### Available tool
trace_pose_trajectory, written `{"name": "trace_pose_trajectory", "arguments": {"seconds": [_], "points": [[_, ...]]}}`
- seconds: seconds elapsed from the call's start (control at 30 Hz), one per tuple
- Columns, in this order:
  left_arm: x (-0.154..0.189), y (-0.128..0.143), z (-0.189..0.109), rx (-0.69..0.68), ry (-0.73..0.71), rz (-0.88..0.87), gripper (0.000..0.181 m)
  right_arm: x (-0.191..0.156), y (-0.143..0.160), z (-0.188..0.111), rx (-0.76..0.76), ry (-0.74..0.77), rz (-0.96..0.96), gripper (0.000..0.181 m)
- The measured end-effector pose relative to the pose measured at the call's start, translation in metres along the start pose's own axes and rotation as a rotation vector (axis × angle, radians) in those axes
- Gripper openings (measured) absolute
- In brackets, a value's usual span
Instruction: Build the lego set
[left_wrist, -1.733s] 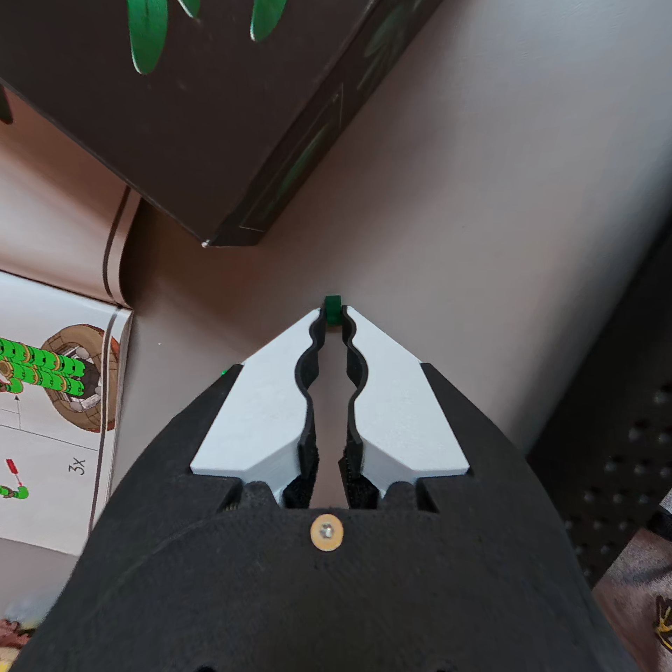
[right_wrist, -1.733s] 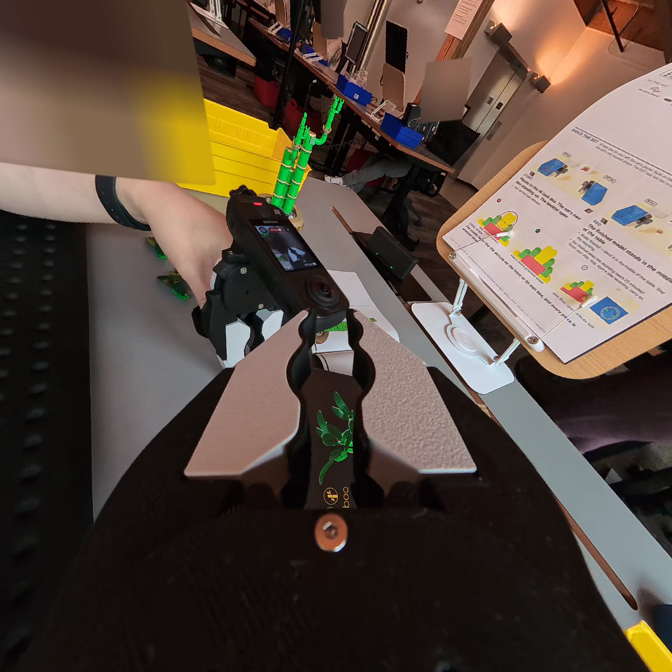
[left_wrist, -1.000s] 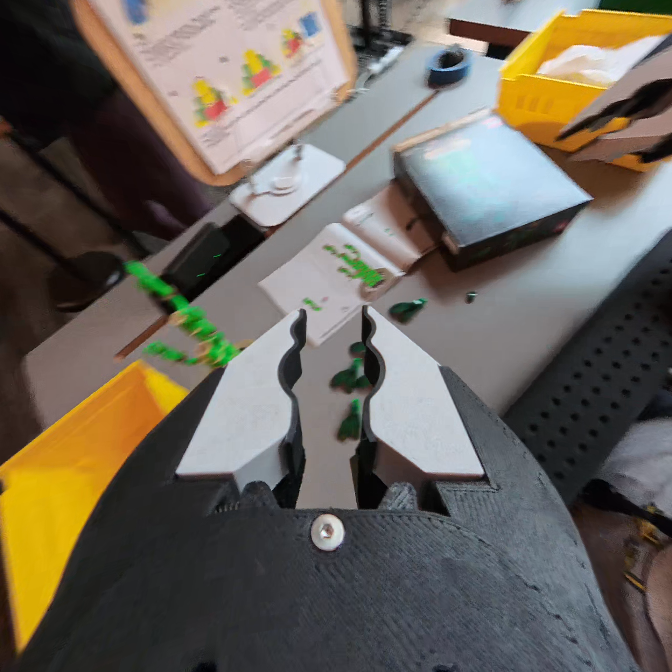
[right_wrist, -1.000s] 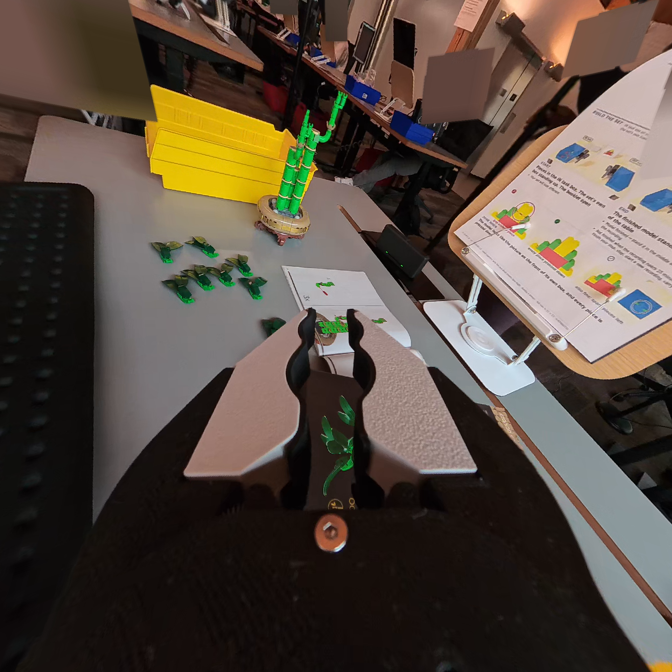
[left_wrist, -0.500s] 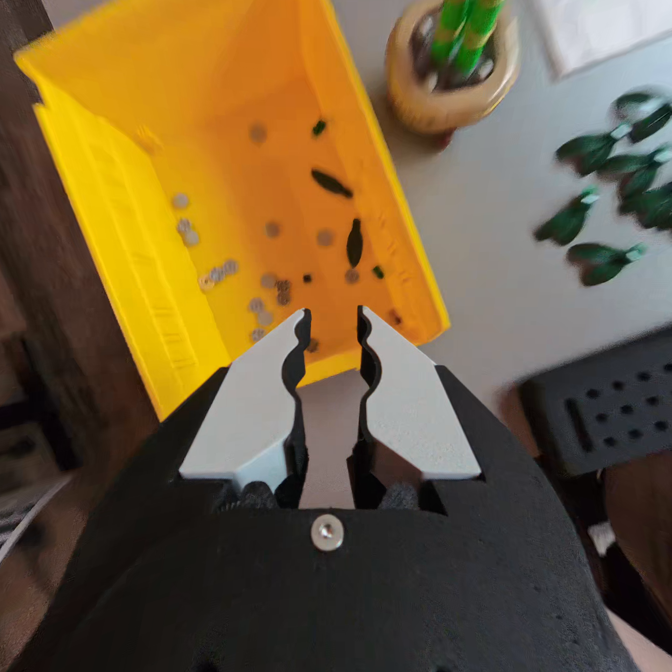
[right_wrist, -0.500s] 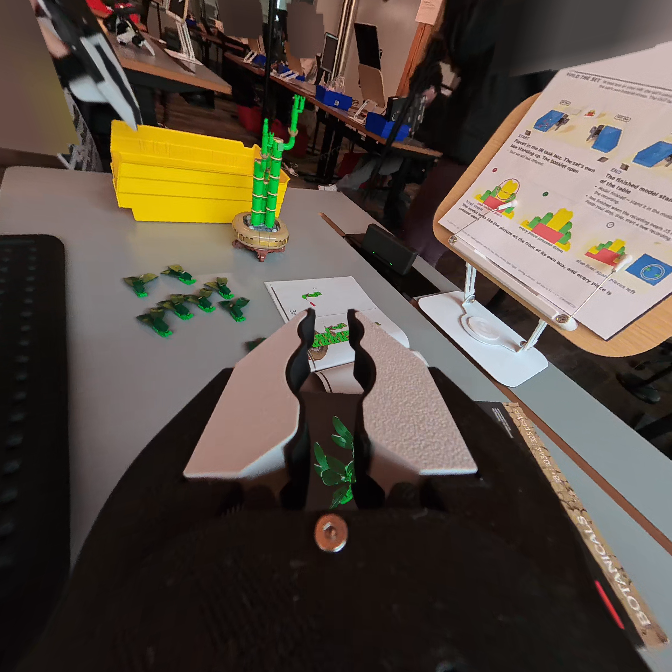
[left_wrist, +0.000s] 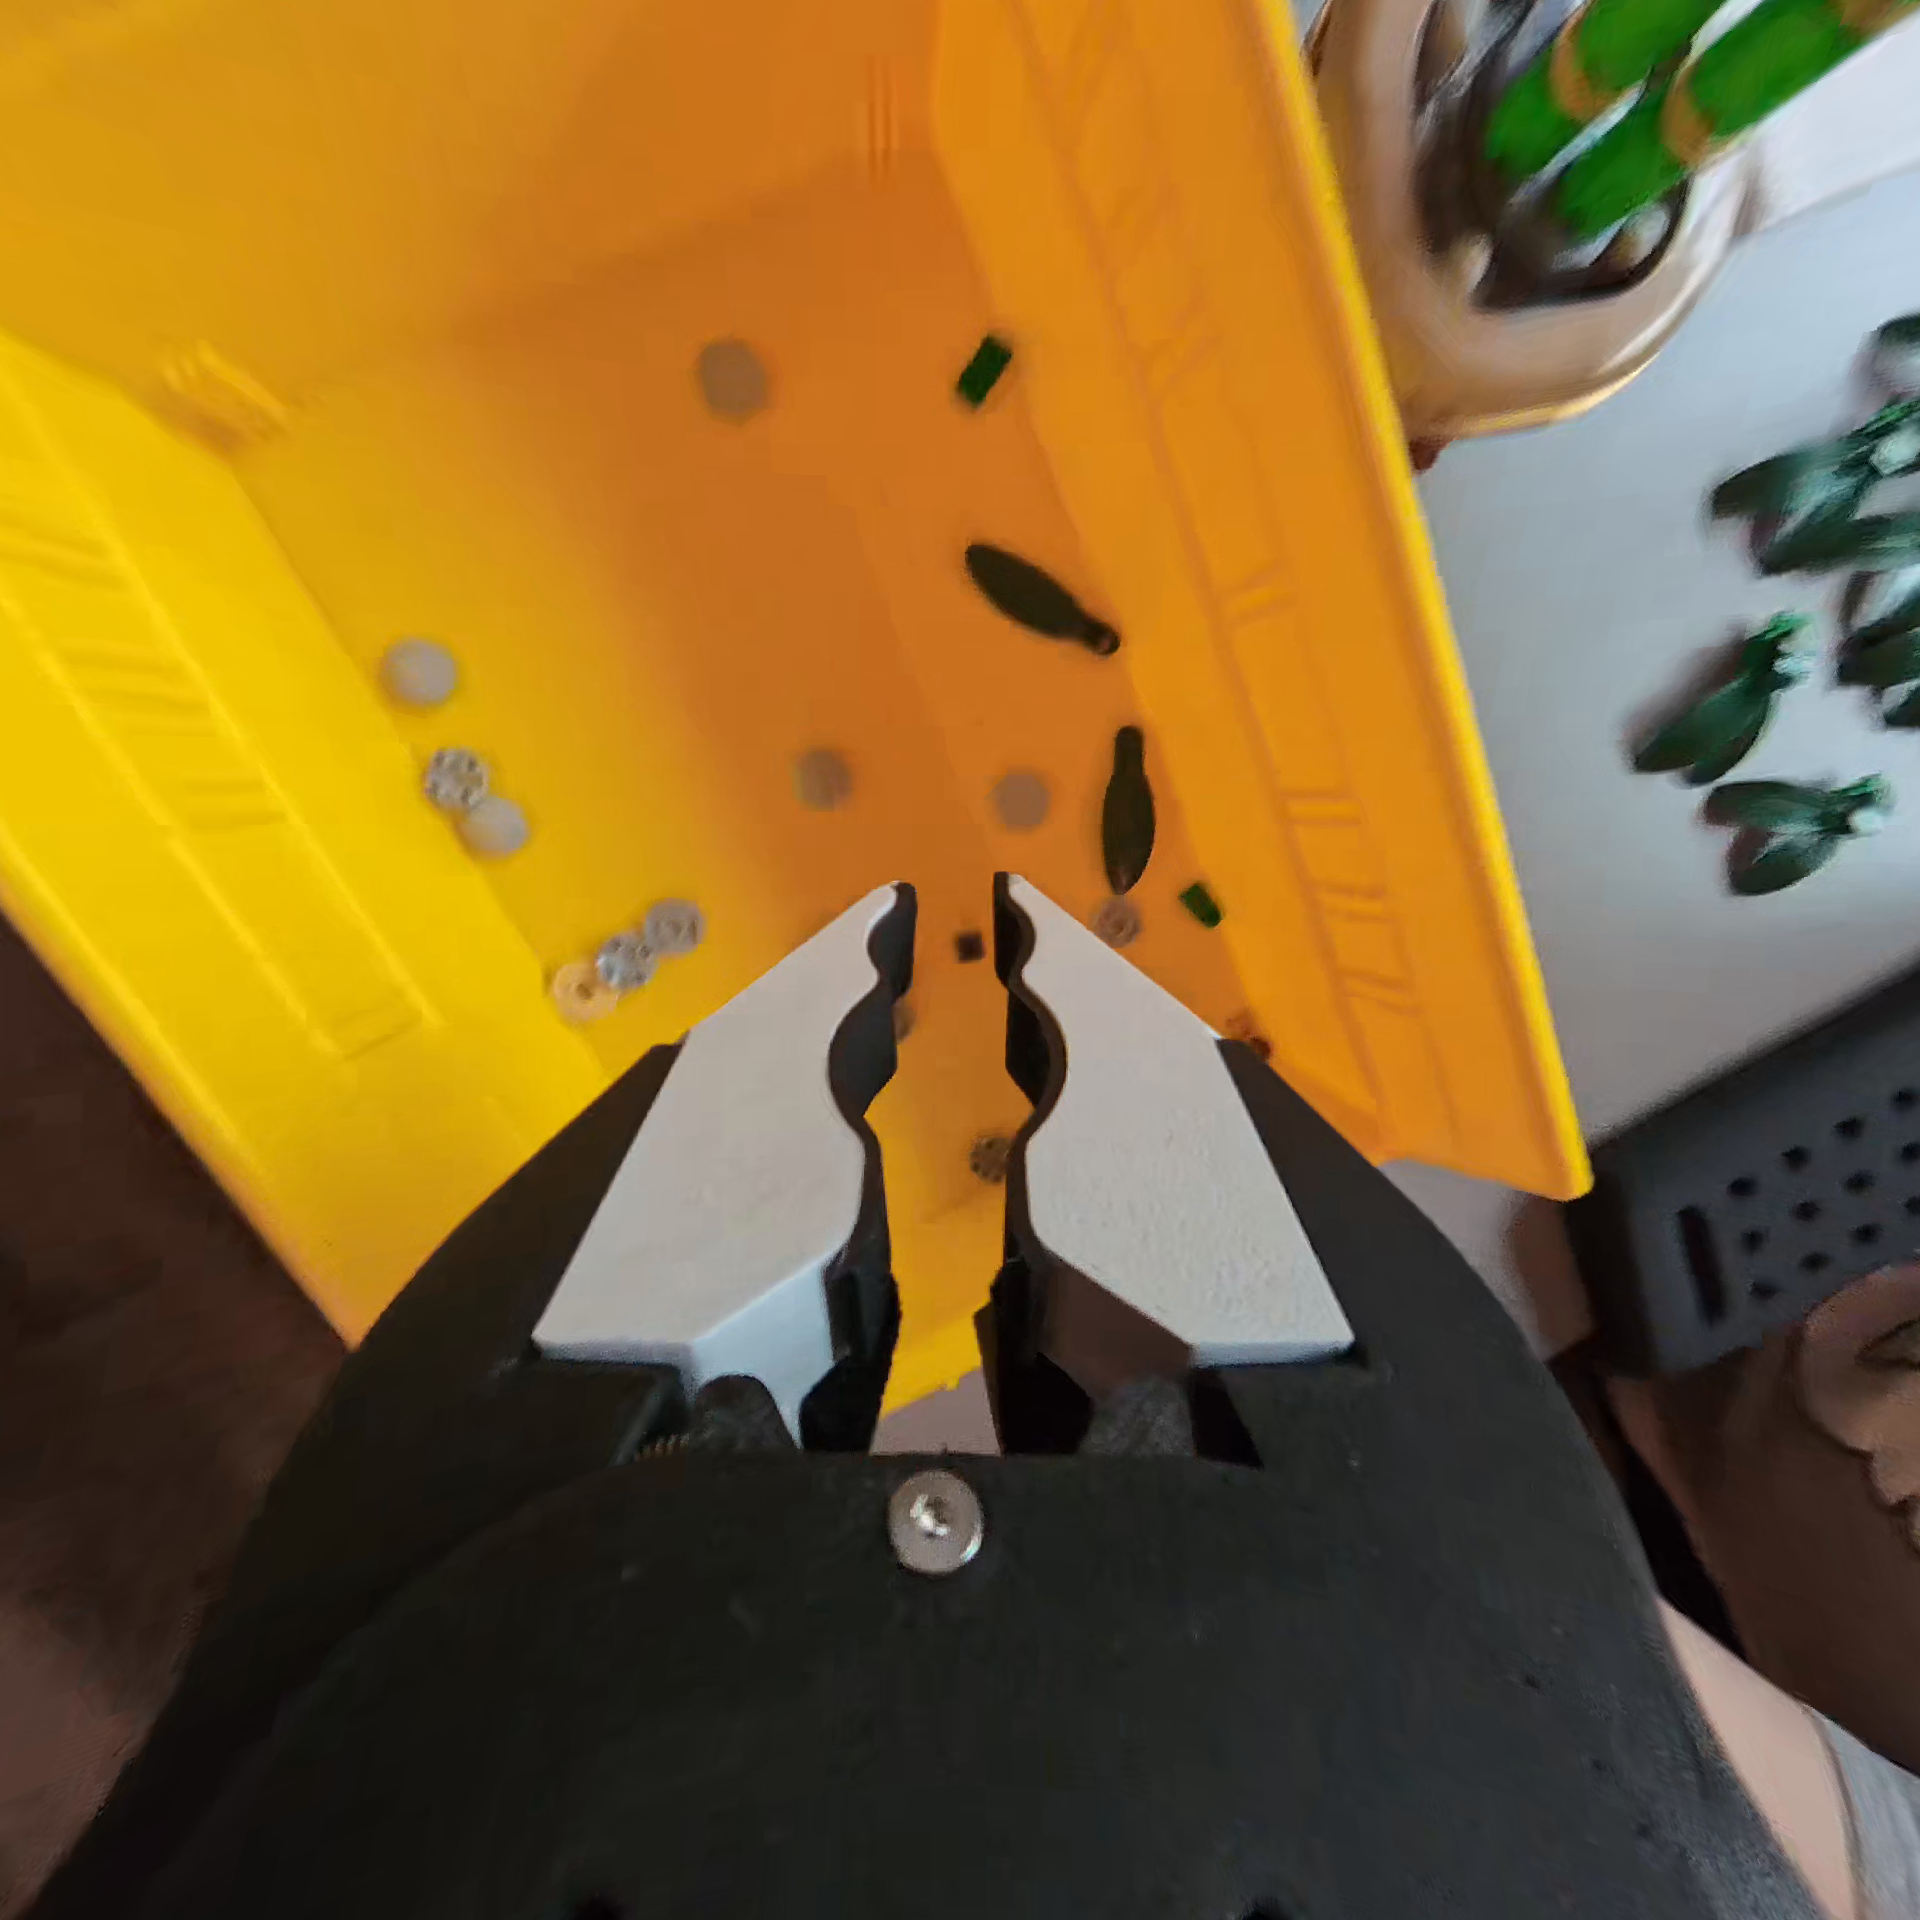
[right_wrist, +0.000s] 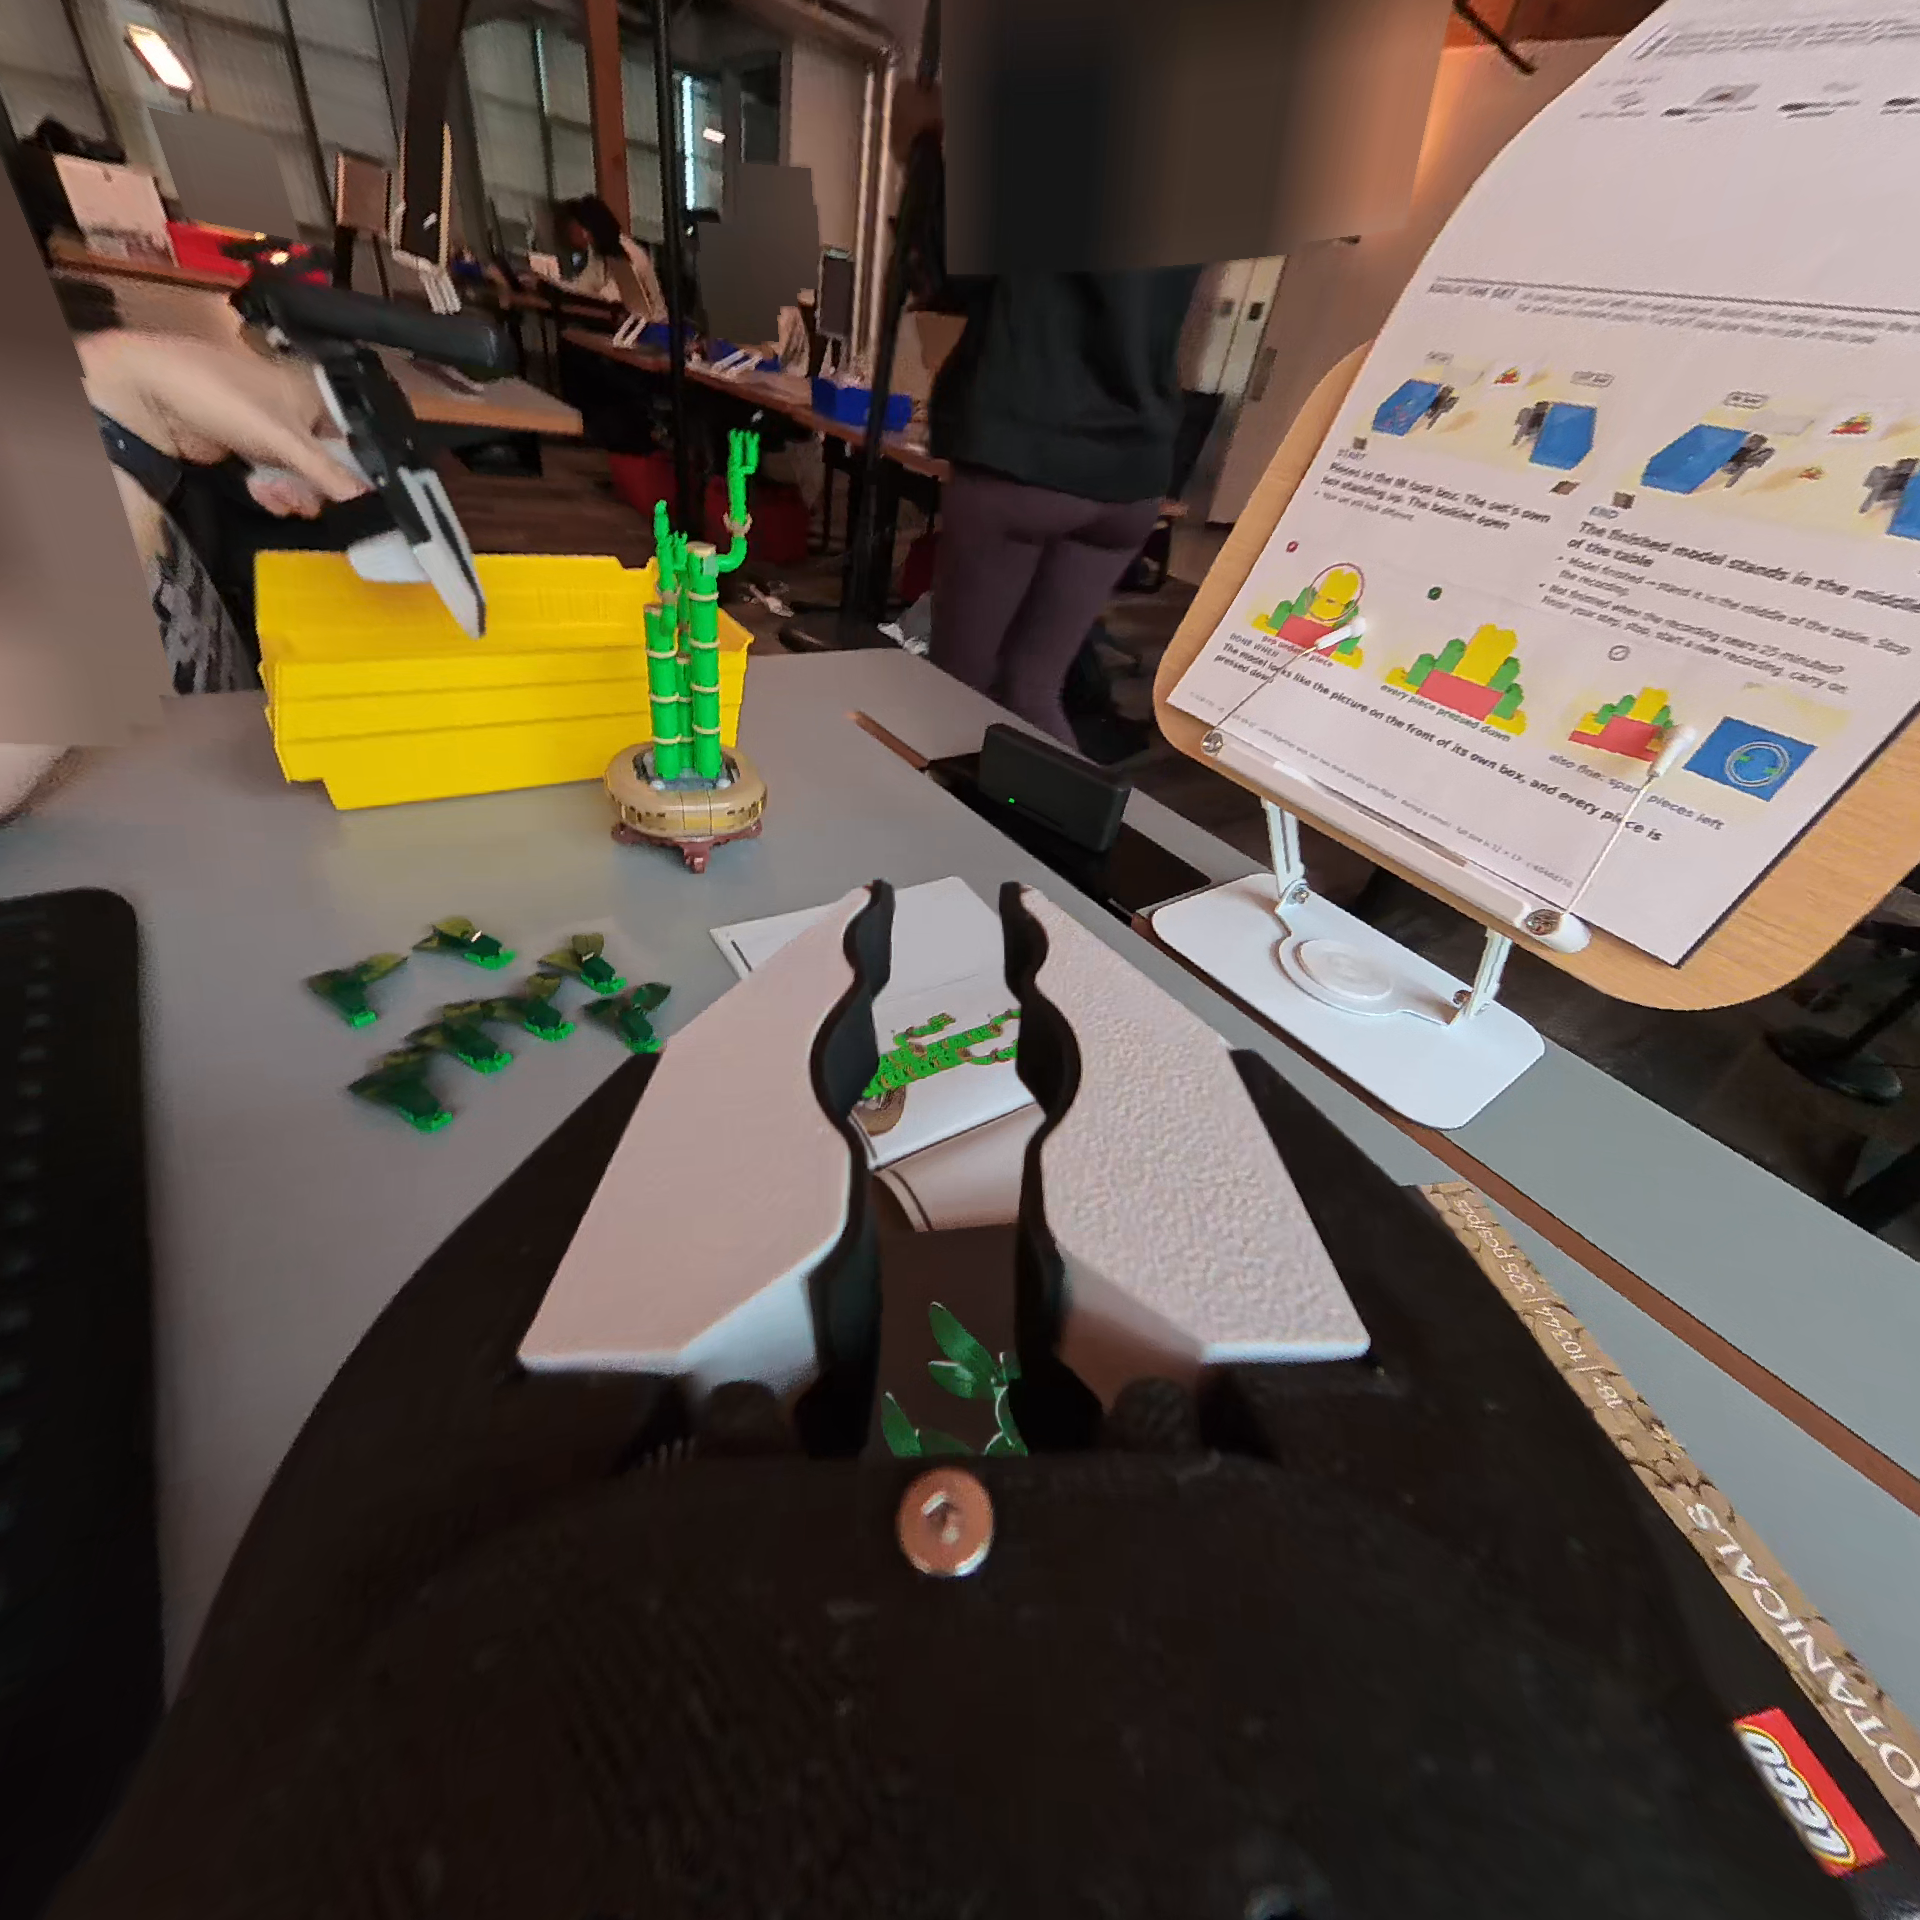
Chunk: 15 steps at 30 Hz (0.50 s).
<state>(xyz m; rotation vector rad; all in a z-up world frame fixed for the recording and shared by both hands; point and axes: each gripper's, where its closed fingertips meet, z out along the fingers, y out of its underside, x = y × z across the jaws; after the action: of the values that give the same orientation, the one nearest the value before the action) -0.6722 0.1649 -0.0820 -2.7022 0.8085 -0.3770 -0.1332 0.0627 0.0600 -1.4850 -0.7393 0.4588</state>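
My left gripper (left_wrist: 954, 894) is open and empty, pointing down into the yellow bin (left_wrist: 343, 790). The bin holds grey round pieces (left_wrist: 418, 673), dark green leaves (left_wrist: 1039, 601) and small green bits (left_wrist: 983, 370). A tiny dark piece (left_wrist: 967, 943) lies just beyond the fingertips. In the right wrist view the left gripper (right_wrist: 436, 566) hangs over the bin (right_wrist: 468, 707). The bamboo model (right_wrist: 686, 707) stands upright beside the bin. Several green leaf assemblies (right_wrist: 488, 1008) lie on the table. My right gripper (right_wrist: 940, 904) is open and empty above the open booklet (right_wrist: 935, 1039).
The set's dark box (right_wrist: 1558, 1351) lies under my right gripper. A board with an instruction sheet on a white stand (right_wrist: 1558, 623) is at the right, with a black device (right_wrist: 1049, 795) near it. A black perforated mat (right_wrist: 62, 1143) lies at the left. A person stands behind the table. One gripper's finger ends stand about 55 centimeters off the other's.
My left gripper let go of a small green piece near the box, swung across the table to the yellow bin and came lower into it. My right gripper stayed open over the box.
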Motion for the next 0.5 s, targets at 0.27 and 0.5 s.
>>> {"name": "trace_pose_trajectory", "arguments": {"seconds": [0.27, 0.5], "points": [[0.004, -0.041, 0.047, 0.037, 0.225, -0.062, 0.020, 0.004, -0.001, 0.013, 0.024, 0.040, 0.035, 0.020], [0.002, -0.053, 0.078, 0.049, 0.147, 0.152, 0.011, -0.010, 0.003, 0.030, -0.012, 0.001, 0.024, 0.020]]}}
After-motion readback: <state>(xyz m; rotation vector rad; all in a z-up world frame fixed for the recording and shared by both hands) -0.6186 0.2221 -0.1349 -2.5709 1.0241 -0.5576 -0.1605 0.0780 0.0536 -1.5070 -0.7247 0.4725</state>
